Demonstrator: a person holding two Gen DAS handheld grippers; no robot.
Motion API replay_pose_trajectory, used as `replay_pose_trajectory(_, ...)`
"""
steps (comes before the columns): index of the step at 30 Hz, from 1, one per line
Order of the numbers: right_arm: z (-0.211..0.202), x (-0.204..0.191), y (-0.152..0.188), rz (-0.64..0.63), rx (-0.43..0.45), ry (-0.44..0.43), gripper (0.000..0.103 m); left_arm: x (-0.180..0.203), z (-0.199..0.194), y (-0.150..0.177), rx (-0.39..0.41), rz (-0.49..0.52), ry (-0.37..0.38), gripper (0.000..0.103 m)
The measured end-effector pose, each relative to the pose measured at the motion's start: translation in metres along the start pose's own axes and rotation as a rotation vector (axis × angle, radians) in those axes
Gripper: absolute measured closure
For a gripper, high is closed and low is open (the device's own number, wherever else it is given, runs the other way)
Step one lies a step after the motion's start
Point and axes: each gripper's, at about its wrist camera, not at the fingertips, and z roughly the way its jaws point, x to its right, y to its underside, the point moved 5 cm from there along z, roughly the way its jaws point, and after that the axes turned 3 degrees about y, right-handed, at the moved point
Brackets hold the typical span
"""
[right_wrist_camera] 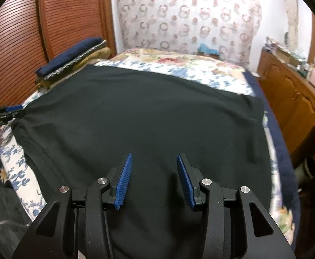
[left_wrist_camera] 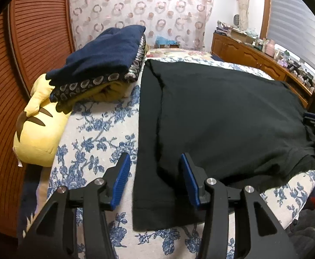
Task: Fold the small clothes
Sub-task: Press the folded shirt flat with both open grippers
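A black garment (left_wrist_camera: 222, 112) is lying spread flat on the flowered bed (left_wrist_camera: 97, 133), beside a stack of folded clothes (left_wrist_camera: 101, 64). The left gripper (left_wrist_camera: 153, 181) is hovering over the garment's near left flap, jaws wide apart and holding nothing. The right gripper (right_wrist_camera: 154, 180) is hanging above the cloth's middle, likewise spread and empty. To fold cleanly, each should probably be pinching a corner of the same edge, lifting evenly so the cloth is staying taut.

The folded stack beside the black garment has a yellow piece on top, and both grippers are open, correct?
Not quite: the top of the folded stack is navy blue, as the left wrist view shows. The black garment lies beside it, and both grippers are open.
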Motion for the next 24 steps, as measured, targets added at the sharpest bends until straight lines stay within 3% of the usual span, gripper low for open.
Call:
replay_pose_trajectory(3,0.011,-0.016,0.008,-0.047,-0.056,-0.036,0.060,-0.003,0.003,0.005,-0.017,-0.003,-0.001,0.053)
replay_pose_trajectory(7,0.013,-0.018,0.014,-0.040,-0.067,-0.029,0.059,-0.004,0.004,0.006,-0.023,-0.012,0.006,0.051)
replay_pose_trajectory(16,0.009,-0.020,0.023,-0.020,0.013,0.001,0.058,-0.002,0.005,0.006,-0.025,-0.006,0.005,0.051)
replay_pose_trajectory(22,0.009,-0.017,0.025,0.001,0.037,-0.008,0.057,0.004,0.008,0.002,-0.046,0.011,0.049,0.053)
replay_pose_trajectory(24,0.009,-0.017,0.024,0.001,0.040,-0.006,0.057,0.008,0.007,0.002,-0.043,0.008,0.095,0.056)
